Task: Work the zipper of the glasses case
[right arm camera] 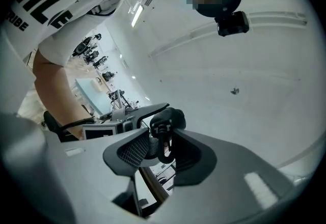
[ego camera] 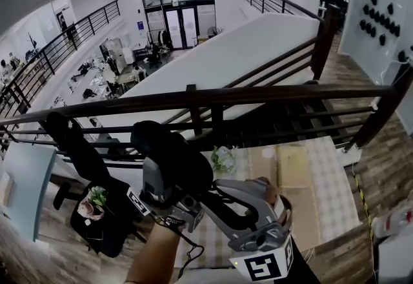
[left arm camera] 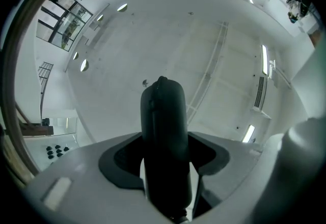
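Nearest the head camera, at the bottom edge, sits the white marker cube (ego camera: 261, 266) of the right tongs (ego camera: 211, 189). Their grey plastic body reaches up and to the left, to one end of the black oblong glasses case (ego camera: 171, 150) with rounded ends. The case is held in the air in front of a dark wooden railing (ego camera: 258, 92), above the open hall below (nothing carries it but the tongs). The left tongs (ego camera: 158, 179) are clamped on the case's lower part, and a bare forearm (ego camera: 151, 253) rises to them from the bottom edge. In the left gripper view the case stands upright between the two grey jaws, pressed from both sides, its rounded end pointing at the white ceiling (left arm camera: 204, 39).

In the right gripper view the right tongs stand apart. The end of the case shows just past their tips, and its black looped zipper pull (right arm camera: 163, 144) hangs between the pads. It lies just beside the ribbed pad at the picture's left; whether it touches that pad I cannot tell, and the other pad is clear of it. Behind the jaws are the person's white printed shirt (right arm camera: 56, 9) and a small black camera (right arm camera: 232, 23) worn on the head.
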`<state>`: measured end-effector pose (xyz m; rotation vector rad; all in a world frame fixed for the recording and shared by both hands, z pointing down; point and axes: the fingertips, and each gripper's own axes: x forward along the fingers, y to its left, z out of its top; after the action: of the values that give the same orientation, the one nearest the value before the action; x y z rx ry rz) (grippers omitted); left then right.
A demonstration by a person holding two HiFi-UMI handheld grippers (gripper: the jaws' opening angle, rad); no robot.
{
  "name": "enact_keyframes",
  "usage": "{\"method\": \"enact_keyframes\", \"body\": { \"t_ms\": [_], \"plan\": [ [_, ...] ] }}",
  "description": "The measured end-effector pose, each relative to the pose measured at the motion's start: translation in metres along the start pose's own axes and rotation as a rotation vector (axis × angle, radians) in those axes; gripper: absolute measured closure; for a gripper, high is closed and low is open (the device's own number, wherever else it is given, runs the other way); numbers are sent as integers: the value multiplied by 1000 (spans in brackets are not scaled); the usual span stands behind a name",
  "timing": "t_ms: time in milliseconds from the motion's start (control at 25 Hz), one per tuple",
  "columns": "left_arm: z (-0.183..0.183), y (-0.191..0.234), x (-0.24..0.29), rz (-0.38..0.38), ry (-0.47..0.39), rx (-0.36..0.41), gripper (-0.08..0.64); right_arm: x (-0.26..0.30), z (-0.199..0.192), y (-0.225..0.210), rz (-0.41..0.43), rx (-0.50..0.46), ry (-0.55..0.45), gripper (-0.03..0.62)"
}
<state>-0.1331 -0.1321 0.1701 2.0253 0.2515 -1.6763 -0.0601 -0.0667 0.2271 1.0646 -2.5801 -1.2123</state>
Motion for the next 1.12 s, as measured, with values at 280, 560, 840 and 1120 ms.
{"method": "enact_keyframes", "body": {
  "t_ms": [280,560,840,1120],
  "plan": [
    [-1,4,-6,11,1,-8,293,-6,-2,-11,-105,-23,-9,492],
    [-5,-2,2,12,88,61,298,-9,-3,-16,-121,-115,0,563],
    [-18,5,0,123,332,191,307,-13,-23,-15,-71,-237,85,563],
    [-35,19,-10,269,627,248,306,-17,-44,11,82,-362,177,563]
  ]
}}
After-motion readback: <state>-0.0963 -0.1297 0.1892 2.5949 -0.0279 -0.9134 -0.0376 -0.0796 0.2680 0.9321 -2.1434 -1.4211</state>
